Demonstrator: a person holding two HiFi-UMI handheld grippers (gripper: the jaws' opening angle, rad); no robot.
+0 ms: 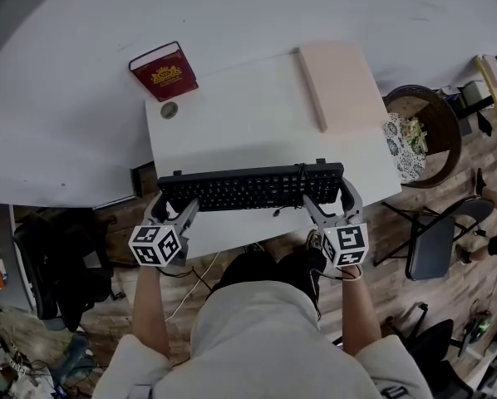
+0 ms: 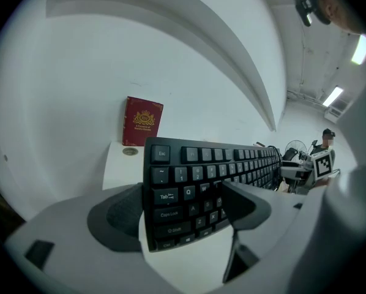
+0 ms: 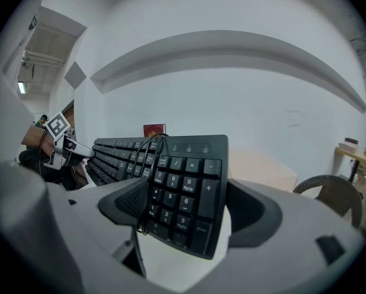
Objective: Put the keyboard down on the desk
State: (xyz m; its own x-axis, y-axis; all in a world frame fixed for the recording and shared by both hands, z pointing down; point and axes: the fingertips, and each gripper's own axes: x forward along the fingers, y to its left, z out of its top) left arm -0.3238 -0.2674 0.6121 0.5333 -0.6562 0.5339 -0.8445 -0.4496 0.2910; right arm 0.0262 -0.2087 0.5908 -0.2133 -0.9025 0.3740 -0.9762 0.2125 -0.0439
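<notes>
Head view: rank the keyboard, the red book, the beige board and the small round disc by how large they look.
1. keyboard and beige board: too alike to rank; the keyboard is longer, the board deeper.
2. red book.
3. round disc, clearly the smallest.

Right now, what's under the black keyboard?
The white desk lies under the keyboard, which the left gripper and right gripper hold by its ends. The keyboard covers the spot beneath, so anything there is hidden.
</notes>
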